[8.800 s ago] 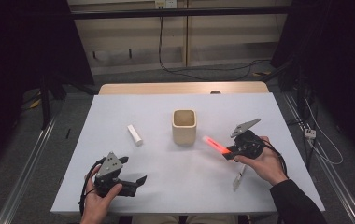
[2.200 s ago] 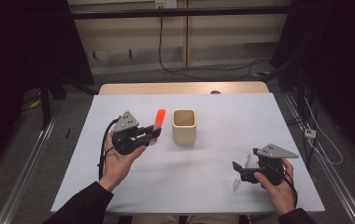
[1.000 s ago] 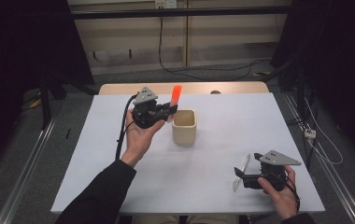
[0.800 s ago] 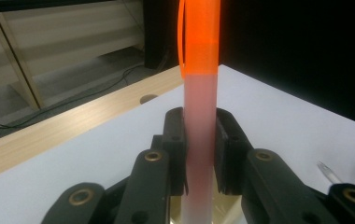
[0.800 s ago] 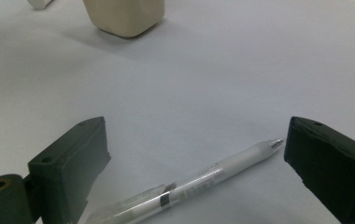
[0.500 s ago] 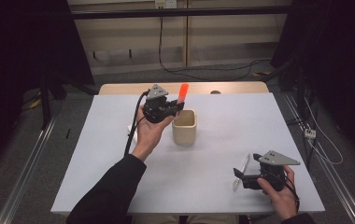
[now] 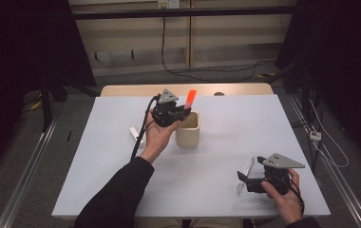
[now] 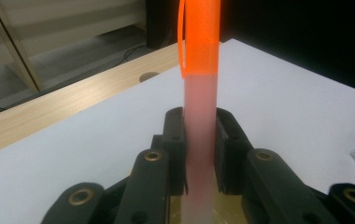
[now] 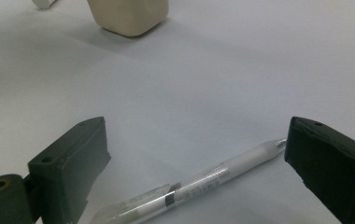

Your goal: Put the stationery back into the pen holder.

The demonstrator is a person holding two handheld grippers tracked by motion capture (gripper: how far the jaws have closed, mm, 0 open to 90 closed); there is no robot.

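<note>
1. The orange pen (image 8: 199,93) is pinched tight in my left gripper (image 7: 184,112), which I hold up just above the near-left rim of the cream cup (image 7: 188,130). The pen's bright cap end points up and a bit away from me.
2. My left gripper's jaws press on both sides of the pen's pale body.
3. My right gripper (image 9: 199,172) sits low on the white table (image 7: 226,142), well to the near-right of the cup, with its jaws spread wide.
4. A silver pen (image 9: 194,186) lies flat between those spread jaws, not squeezed.
5. A small white tube (image 7: 135,133) lies left of the cup.
</note>
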